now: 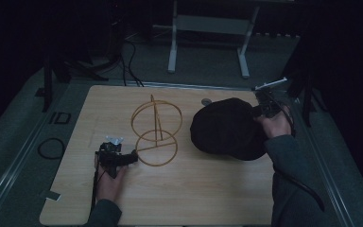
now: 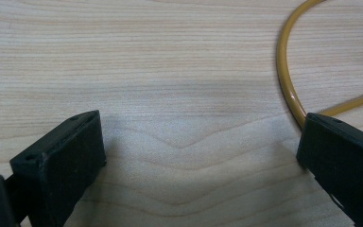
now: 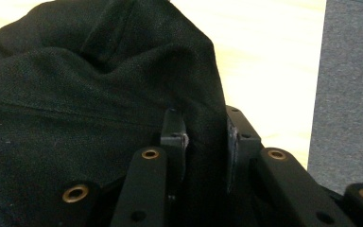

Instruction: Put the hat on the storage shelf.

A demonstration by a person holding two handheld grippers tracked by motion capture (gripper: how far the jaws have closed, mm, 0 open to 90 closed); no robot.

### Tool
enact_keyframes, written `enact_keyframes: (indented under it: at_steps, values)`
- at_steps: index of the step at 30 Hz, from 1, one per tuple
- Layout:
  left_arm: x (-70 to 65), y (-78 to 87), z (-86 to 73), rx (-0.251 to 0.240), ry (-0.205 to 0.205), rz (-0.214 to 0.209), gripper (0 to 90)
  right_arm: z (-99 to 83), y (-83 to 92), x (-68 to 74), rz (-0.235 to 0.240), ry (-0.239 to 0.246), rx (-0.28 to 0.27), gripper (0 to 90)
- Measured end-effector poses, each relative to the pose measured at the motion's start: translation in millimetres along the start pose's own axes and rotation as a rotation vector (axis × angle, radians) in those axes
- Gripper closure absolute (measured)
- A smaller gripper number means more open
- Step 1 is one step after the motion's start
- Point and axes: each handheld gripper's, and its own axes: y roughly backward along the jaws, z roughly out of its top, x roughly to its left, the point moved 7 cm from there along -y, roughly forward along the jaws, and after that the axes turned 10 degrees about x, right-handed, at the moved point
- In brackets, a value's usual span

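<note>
1 black hat (image 1: 227, 128), 1 wire stand (image 1: 155, 130)

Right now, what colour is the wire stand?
Mustard yellow wire stand; the left gripper view shows it best.

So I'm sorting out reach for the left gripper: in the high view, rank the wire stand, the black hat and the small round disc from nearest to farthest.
1. Wire stand, just right of the left gripper.
2. Black hat, right of centre.
3. Small round disc, at the table's far edge.
</note>
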Motion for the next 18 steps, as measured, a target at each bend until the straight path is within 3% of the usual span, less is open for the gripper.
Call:
enact_keyframes:
  at_steps: [8,18]
  values:
    - [-0.1,0.0,0.0,0.000,0.000,0.000,1.2,5.6,10.8,-7.3,0.059,-0.039,-0.017,73.6]
    - [0.0,0.1,-0.1,0.002,-0.001,0.000,1.2,15.1,29.3,-4.8,0.108,-0.035,-0.037,73.7]
